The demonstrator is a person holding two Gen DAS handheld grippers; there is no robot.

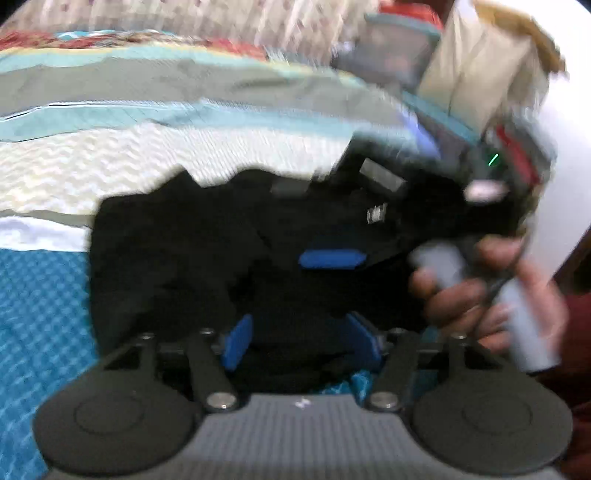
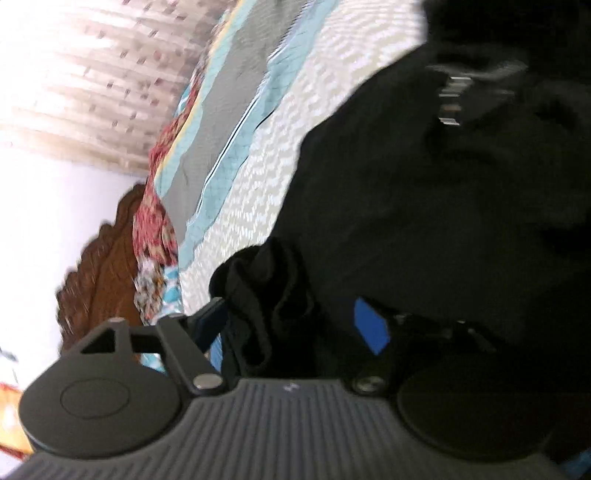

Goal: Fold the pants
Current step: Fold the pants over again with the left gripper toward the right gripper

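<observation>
- Nearest to us, the left gripper (image 1: 301,341) has its blue pads (image 1: 238,343) apart. Black cloth lies between them, but they do not press on it, so we judge this gripper released.
- The right gripper (image 2: 291,326) also stands wide. A bunched edge of the pants (image 2: 406,221) sits between its fingers, closer to one pad (image 2: 212,321) than to the other, and is not pinched.
- We think the step in hand is to take a new grip for the next fold. For this, each gripper should take only one clean edge, not a bunch, and close fully before any lifting.
- Both grips should lie on the same side of the garment, so that the fold line comes straight.
- A hand (image 1: 480,295) holds the right gripper just beyond the left one, so we should keep the two tools from knocking together.
- The pants are black and lie in a rumpled heap on the bed cover (image 1: 37,314), not yet flat. A small pale label (image 1: 376,214) shows on them.
- The pictures are blurred and the cloth is dark, so we cannot tell waist from legs.
- Behind the pants run cream and blue bands (image 2: 258,166) of the cover, and far off is a curtain (image 1: 221,14).
</observation>
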